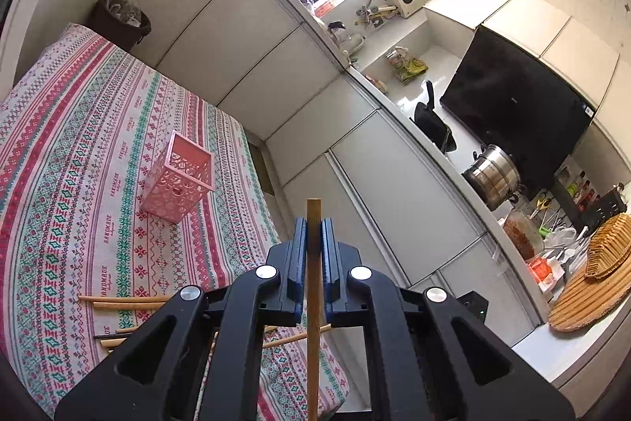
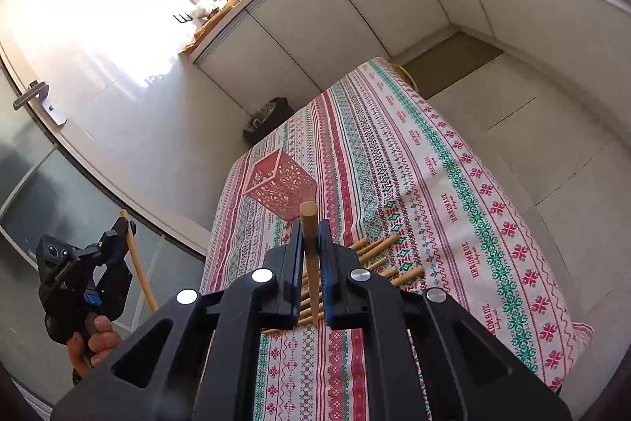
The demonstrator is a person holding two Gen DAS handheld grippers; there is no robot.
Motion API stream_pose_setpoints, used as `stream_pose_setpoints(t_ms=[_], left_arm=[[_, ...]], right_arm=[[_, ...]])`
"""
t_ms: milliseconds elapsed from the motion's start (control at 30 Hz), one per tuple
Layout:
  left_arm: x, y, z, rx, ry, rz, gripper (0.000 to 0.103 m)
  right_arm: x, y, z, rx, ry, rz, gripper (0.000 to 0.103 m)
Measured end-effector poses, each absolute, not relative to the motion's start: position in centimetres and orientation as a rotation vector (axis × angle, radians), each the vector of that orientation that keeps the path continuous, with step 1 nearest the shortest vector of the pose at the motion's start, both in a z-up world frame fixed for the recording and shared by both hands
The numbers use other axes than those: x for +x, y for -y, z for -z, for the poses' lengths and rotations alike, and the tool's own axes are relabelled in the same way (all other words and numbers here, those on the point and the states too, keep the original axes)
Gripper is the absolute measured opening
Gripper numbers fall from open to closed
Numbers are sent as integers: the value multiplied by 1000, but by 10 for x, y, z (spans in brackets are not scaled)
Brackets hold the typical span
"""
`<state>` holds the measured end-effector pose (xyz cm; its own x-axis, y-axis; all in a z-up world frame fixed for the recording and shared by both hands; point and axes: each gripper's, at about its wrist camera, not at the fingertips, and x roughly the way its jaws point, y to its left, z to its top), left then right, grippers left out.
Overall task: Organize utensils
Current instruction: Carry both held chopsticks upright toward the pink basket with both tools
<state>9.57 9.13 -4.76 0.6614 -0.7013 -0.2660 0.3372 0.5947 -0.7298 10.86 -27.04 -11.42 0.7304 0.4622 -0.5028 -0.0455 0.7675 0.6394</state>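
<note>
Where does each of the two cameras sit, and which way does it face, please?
Left wrist: on the left gripper, shut on a chopstick, facing the table, holder and counter.
Right wrist: on the right gripper, shut on its own chopstick, facing the table, door; a hand shows.
Shared: holder, table, loose chopsticks.

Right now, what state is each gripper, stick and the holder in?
Left gripper: shut on a stick, lifted off the table.
Right gripper: shut on a stick, end pointing up.
Pink holder: upright on the tablecloth, no sticks seen inside.
Loose sticks: lying flat on the cloth.
</note>
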Motion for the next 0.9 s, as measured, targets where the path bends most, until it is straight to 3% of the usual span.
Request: stream_pose_setpoints(t_ms=[267, 567, 900], left_arm=[[98, -78, 50, -656, -601, 659, 6], [102, -72, 57, -652, -650, 634, 6], [100, -82, 56, -670, -647, 614, 6]], right_arm=[[112, 283, 131, 913, -761, -486, 8], [125, 283, 184, 1010, -1055, -379, 8], [129, 275, 172, 965, -989, -387, 8]])
